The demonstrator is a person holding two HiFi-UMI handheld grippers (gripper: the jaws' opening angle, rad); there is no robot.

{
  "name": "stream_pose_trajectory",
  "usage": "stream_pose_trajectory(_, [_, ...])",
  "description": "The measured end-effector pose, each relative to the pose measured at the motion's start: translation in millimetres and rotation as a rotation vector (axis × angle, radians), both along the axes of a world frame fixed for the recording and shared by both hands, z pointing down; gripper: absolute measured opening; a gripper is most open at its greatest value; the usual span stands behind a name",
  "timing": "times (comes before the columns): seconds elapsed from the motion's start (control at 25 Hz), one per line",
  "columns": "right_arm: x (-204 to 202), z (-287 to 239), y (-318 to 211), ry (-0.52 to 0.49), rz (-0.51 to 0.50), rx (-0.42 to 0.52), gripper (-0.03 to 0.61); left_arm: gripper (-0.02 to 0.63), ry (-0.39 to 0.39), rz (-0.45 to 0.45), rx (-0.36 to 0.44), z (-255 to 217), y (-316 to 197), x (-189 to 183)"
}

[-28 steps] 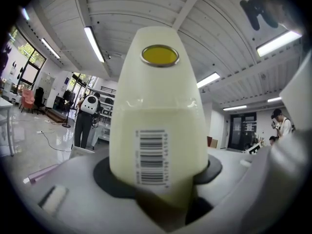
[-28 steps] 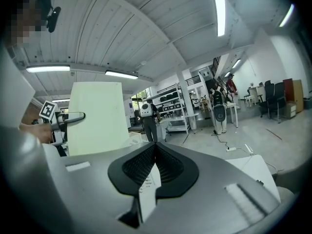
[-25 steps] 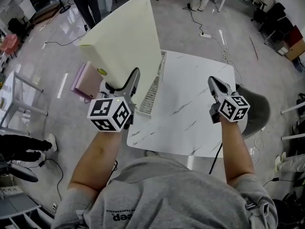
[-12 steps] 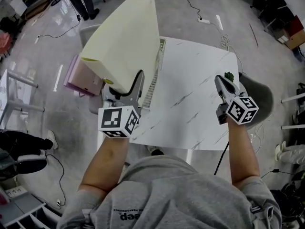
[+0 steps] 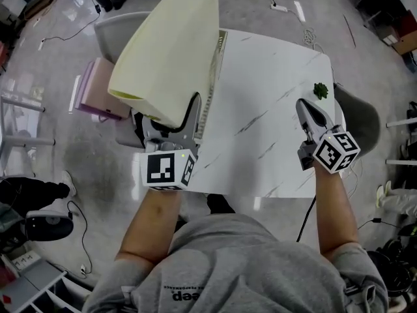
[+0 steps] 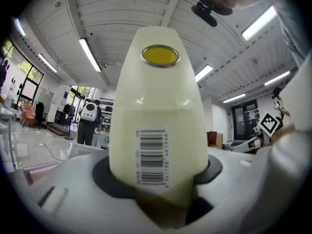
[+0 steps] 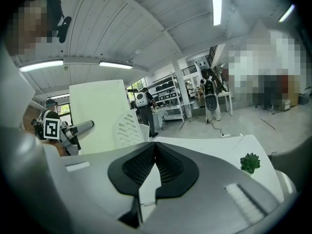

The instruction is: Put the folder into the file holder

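A pale yellow box folder (image 5: 172, 51) stands on edge over the table's left side, and my left gripper (image 5: 168, 117) is shut on its near spine. In the left gripper view, the spine (image 6: 158, 116) fills the space between the jaws, showing a barcode label and a yellow ring. A white perforated file holder (image 5: 211, 93) stands along the left edge of the white marble table (image 5: 267, 109), just right of the folder and partly hidden by it. My right gripper (image 5: 306, 107) hovers over the table's right side, shut and empty; its pads (image 7: 146, 165) meet at the tips.
A small green plant (image 5: 320, 90) sits near the table's right edge. A pink box (image 5: 98, 100) rests on a grey chair (image 5: 117, 28) left of the table; another chair (image 5: 357, 119) is at the right. Cables trail over the floor beyond.
Both grippers have come down and nearer to me. The folder went with the left gripper and now sits lower, beside the file holder. Neither gripper's jaws changed.
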State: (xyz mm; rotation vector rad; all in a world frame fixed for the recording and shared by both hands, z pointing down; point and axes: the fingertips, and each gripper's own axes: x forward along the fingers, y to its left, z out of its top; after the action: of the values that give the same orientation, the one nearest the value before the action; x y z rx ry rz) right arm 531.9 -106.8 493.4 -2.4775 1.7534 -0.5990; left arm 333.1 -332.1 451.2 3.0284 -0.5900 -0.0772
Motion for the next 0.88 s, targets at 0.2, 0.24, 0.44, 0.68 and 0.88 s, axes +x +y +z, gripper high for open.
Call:
stream_pose_trajectory(0.2, [1,8,2,-0.011,-0.001,-0.005,0.005,0.334,-0.017,-0.002,0.015,15,8,6])
stream_pose_trajectory(0.24, [0,9,3,-0.012,-0.003,-0.005,0.005,0.334,-0.021,0.0,0.031,16,11,7])
stream_pose_trajectory(0.44, [1,14,5,-0.017,-0.004,-0.008,0.005,0.334,-0.025,0.006,0.053,17,15,13])
stream_pose_trajectory(0.68, [1,14,6,-0.024,-0.003,-0.004,0.005,0.334,0.033,-0.008,0.038,1,9,19])
stream_pose_trajectory(0.88, [3,22,12,-0.031,0.001,-0.012,0.005,0.334,0.021,-0.005,0.042,19,13,24])
